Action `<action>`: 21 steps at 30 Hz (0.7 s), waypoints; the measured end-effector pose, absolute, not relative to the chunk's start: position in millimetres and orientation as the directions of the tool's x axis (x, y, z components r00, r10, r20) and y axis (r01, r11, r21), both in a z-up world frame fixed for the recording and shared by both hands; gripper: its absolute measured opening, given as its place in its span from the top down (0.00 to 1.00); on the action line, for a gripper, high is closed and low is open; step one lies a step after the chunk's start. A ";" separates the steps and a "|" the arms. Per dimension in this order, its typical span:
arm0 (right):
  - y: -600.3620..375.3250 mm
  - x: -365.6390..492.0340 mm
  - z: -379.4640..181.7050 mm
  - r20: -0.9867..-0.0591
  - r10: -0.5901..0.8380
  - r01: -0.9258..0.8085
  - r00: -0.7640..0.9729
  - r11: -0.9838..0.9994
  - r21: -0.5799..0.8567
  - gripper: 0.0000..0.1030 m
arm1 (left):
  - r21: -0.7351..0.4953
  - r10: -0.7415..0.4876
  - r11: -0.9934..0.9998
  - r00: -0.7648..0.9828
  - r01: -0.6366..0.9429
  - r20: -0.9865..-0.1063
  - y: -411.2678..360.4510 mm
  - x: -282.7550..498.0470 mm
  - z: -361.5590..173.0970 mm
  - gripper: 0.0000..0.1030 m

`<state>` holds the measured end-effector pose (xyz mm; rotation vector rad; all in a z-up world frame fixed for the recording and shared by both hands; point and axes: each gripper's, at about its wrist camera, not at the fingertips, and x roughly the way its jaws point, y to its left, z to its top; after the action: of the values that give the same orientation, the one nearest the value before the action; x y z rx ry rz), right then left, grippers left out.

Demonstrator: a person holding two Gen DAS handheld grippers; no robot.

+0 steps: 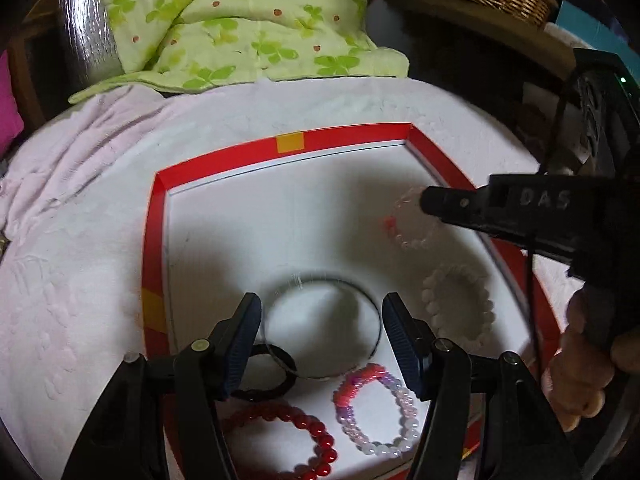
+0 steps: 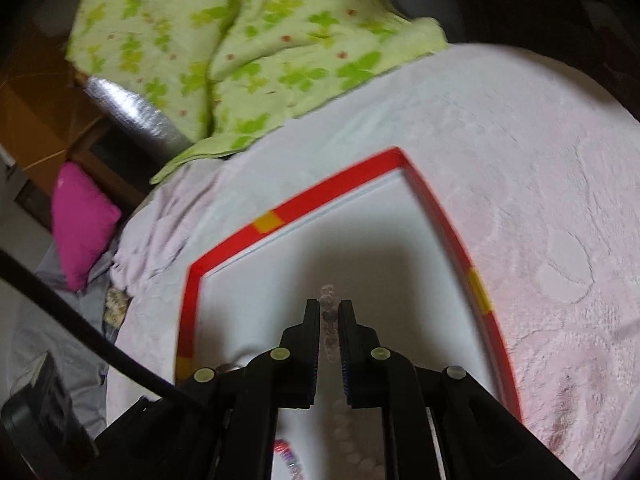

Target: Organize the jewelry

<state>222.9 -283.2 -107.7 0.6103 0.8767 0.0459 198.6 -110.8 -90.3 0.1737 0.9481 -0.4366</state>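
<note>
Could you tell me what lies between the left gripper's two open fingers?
In the left wrist view, the left gripper stands open, and a thin clear bangle lies between its fingers on the white floor of the red-rimmed tray.

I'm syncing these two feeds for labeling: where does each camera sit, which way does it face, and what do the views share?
Left wrist: on the left gripper, looking down over the red-rimmed tray of bracelets; its open fingers, the right gripper and a hand show.
Right wrist: on the right gripper, facing the tray's far corner; its fingers pinch a clear bead bracelet.
Shared: tray, clear bracelet, green quilt.
</note>
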 end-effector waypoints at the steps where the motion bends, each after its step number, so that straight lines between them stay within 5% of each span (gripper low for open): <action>1: -287.5 221.7 -109.2 -0.705 0.280 0.216 0.651 0.823 0.526 0.82 | -0.034 -0.278 0.899 0.510 0.436 -0.814 -110.6 196.8 -89.4 0.38; 4: -302.4 208.7 -104.6 -0.676 0.268 0.247 0.687 0.788 0.563 0.47 | -0.025 -0.280 0.899 0.530 0.437 -0.800 -104.8 189.7 -81.4 0.38; 21: -299.2 49.4 -53.0 -0.611 0.099 0.224 0.786 0.875 0.430 0.35 | 0.191 -0.151 0.916 0.742 0.354 -0.653 -52.7 56.5 -27.3 0.31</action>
<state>49.4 -299.2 -53.0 0.5110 0.6712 -0.0705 56.5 -52.7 -27.3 0.3147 0.6816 -0.2813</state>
